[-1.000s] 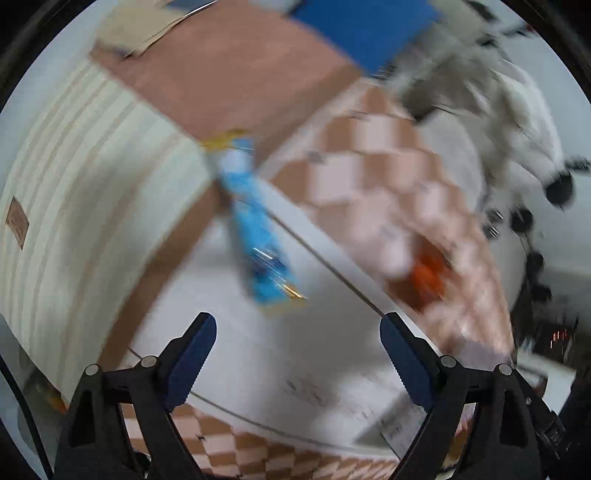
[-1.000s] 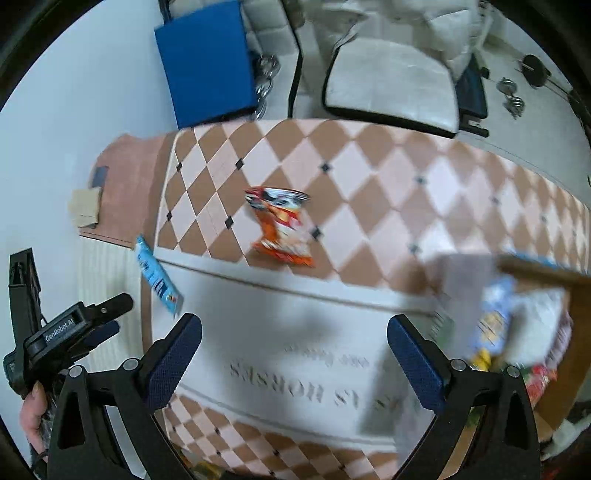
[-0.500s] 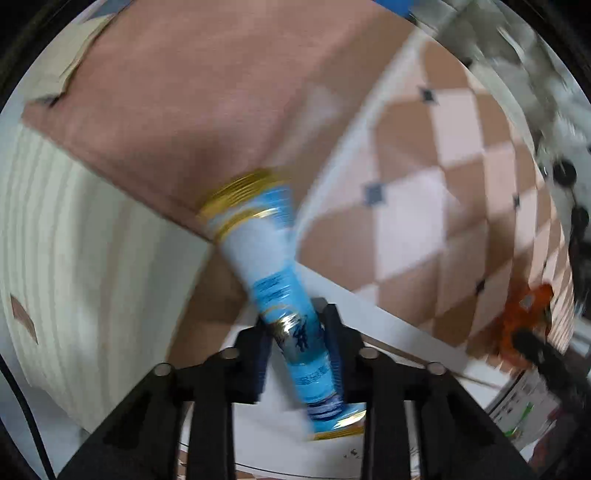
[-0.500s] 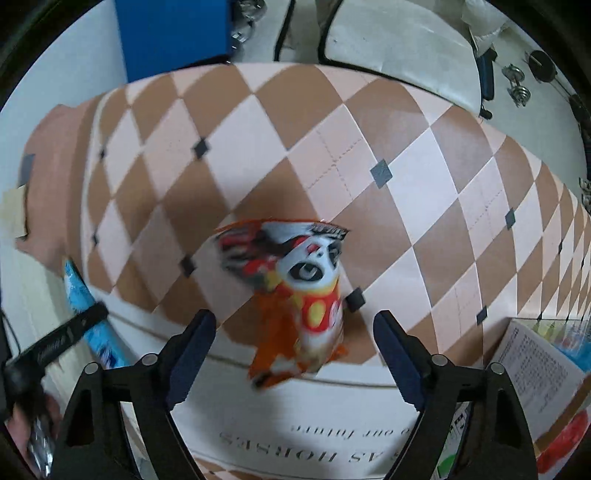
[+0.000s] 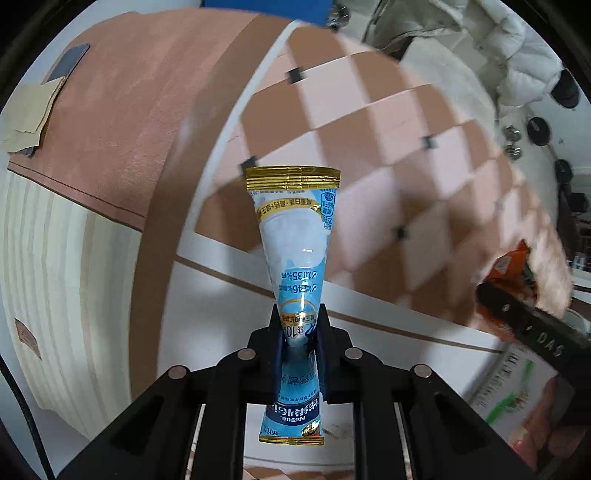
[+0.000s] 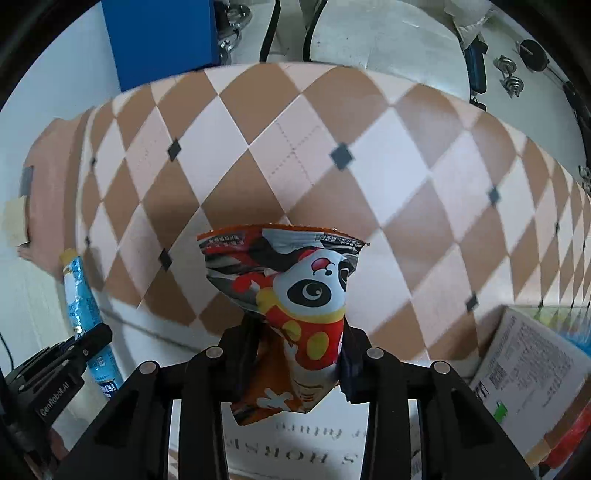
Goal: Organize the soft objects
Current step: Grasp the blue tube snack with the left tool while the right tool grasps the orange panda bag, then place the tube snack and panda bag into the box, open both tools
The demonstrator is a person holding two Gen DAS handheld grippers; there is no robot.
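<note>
My left gripper (image 5: 298,347) is shut on a long blue and white sachet (image 5: 295,258) with gold ends, pinched near its lower end and pointing away from me. My right gripper (image 6: 299,354) is shut on an orange snack bag (image 6: 295,295) with a panda picture, crumpled between the jaws. Both are over the checked brown, pink and white mat (image 6: 295,147). In the right wrist view the left gripper (image 6: 74,354) holds the sachet (image 6: 79,291) at the far left. In the left wrist view the right gripper (image 5: 532,325) and orange bag (image 5: 506,266) show at the right.
A cardboard box (image 6: 524,373) with printed labels and packets inside stands at the lower right. A blue panel (image 6: 162,40) and a white cushion (image 6: 384,33) lie beyond the mat. A striped cream surface (image 5: 55,277) lies to the left.
Both grippers were open a second ago. The left closed on the blue sachet and lifted it. The right moved in over the orange bag and closed on it.
</note>
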